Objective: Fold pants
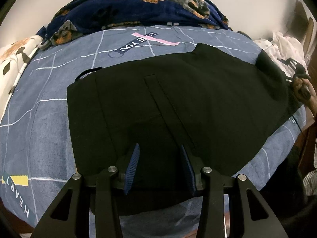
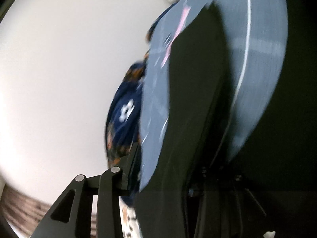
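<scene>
Black pants (image 1: 168, 103) lie spread on a blue-grey bedsheet (image 1: 39, 119), waist end to the left and legs running right. My left gripper (image 1: 159, 148) is open, its blue ribbed pads (image 1: 133, 162) hovering over the near part of the pants with nothing between them. My right gripper (image 1: 297, 73) shows at the far right edge of the left wrist view, at the lifted leg end of the pants. In the blurred, tilted right wrist view the black cloth (image 2: 198, 99) drapes over the gripper and hides its fingers.
A navy blanket with orange print (image 1: 138, 6) is heaped at the bed's far side. A white patterned pillow (image 1: 11, 63) lies left. Pale clothes (image 1: 283, 45) are piled at the right. The bed's edge runs along the right and near sides.
</scene>
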`<state>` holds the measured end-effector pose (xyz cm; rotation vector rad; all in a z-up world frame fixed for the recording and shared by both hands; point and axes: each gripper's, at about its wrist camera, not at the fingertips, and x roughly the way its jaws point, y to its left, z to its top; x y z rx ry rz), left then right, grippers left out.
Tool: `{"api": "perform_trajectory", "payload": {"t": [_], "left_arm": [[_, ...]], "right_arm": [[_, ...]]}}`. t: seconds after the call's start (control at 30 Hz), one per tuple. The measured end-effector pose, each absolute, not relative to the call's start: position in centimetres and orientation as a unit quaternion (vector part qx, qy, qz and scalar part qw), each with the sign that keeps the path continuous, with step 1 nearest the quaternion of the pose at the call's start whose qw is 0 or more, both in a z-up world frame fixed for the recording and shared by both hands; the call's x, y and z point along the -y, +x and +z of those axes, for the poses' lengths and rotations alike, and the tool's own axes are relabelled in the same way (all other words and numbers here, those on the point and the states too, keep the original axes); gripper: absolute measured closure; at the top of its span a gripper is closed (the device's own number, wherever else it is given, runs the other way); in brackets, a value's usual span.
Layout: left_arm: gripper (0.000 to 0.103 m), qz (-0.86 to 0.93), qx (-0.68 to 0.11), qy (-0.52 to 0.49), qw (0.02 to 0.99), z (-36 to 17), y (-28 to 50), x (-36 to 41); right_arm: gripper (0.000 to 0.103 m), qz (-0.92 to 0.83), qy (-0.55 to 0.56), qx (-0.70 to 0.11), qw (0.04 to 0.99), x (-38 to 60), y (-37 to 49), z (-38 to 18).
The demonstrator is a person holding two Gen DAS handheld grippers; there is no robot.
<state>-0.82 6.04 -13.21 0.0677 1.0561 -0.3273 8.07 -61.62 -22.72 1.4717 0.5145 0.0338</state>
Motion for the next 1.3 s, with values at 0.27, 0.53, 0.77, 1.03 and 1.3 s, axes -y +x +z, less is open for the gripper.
{"api": "perform_trajectory", "payload": {"t": [0.27,0.53,0.77,1.03,1.3], "left_arm": [[0.059,-0.150,-0.505,0.028,0.850,-13.2,-0.7,-6.0],[0.058,-0.153,-0.505,0.032,0.849,-13.1,-0.7,-6.1],[0.058,-0.155,-0.498,0.028,0.853,-13.2,-0.9,-6.1],[0.058,-0.161,-0.501,0.030,0.850,-13.2,-0.8,-6.2],[0.058,-0.173,-0.502,0.036,0.847,-13.2,-0.7,-6.3]], "right_arm": [[0.095,-0.024,0.605,-0.309,0.733,63.9,9.5,-22.7],[0.098,-0.072,0.572,-0.262,0.774,65.9,2.9,-19.1],[0.098,-0.107,0.589,-0.244,0.763,69.0,-6.4,-19.5],[0.098,-0.123,0.604,-0.250,0.747,69.8,-8.6,-22.2],[0.100,-0.135,0.608,-0.254,0.740,70.7,-9.9,-22.8]]}}
